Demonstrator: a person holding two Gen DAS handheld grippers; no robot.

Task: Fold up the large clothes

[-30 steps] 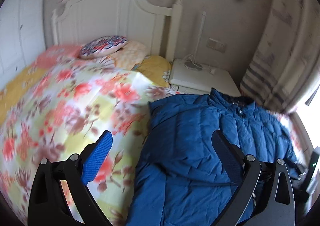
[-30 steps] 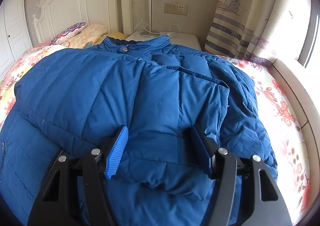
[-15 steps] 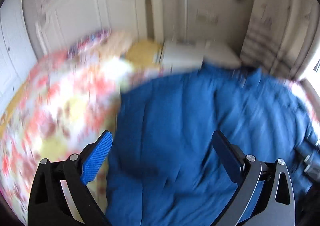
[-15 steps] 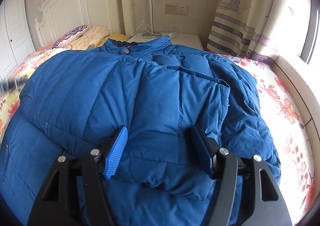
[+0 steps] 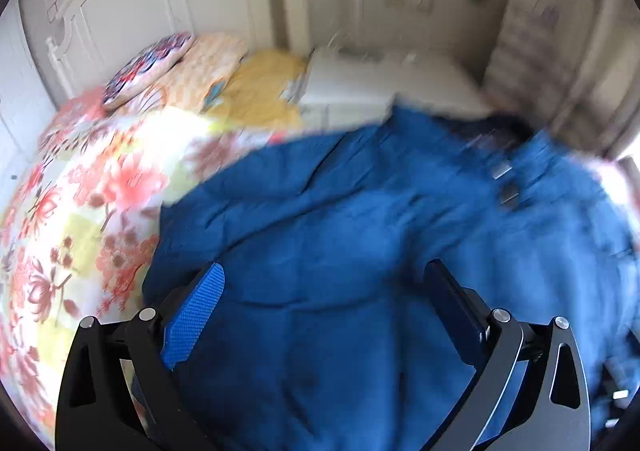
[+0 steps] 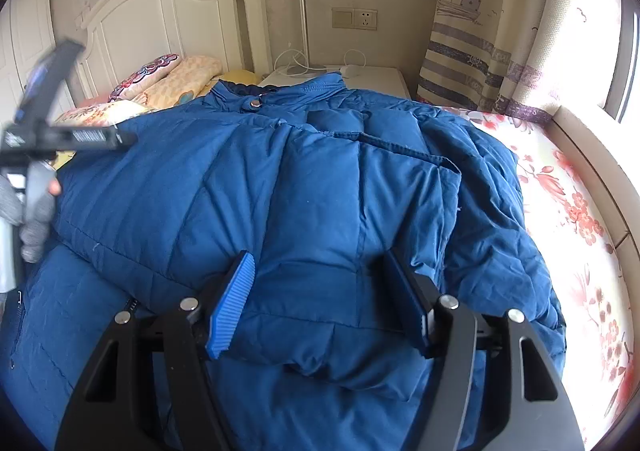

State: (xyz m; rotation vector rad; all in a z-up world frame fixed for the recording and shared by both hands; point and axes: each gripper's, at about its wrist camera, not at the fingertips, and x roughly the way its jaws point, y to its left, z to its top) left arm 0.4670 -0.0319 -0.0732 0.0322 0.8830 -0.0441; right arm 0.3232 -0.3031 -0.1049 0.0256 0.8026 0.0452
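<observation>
Straddling a folded sleeve panel of the blue down jacket [image 6: 320, 191], the right gripper [image 6: 320, 287] has its two pads set against either side of a puffed ridge of fabric at the near hem of that panel. Whether the pads press the fabric or merely flank it cannot be told from this view. The left gripper [image 5: 320, 291] hangs over the jacket's near left portion with its jaws spread wide and nothing between them; fabric lies below the fingertips, and contact cannot be confirmed because the view is blurred.

The jacket lies spread across the floral bedspread [image 6: 560, 191], front up, collar toward the headboard [image 6: 160, 19] and one sleeve folded in across the chest. Its zipper edge shows at the near left. In the right wrist view the left gripper's body appears beyond the jacket's left edge, held by a hand in a grey sleeve [image 6: 36, 219].

Past the jacket's left shoulder, pillows [image 6: 168, 79] lie against the headboard. Directly beyond the collar stands a white nightstand [image 6: 376, 79] carrying a lamp pole and cables. A wall socket [image 6: 354, 18] sits above the nightstand. A striped curtain [image 6: 480, 51] hangs to the right of the collar end.
</observation>
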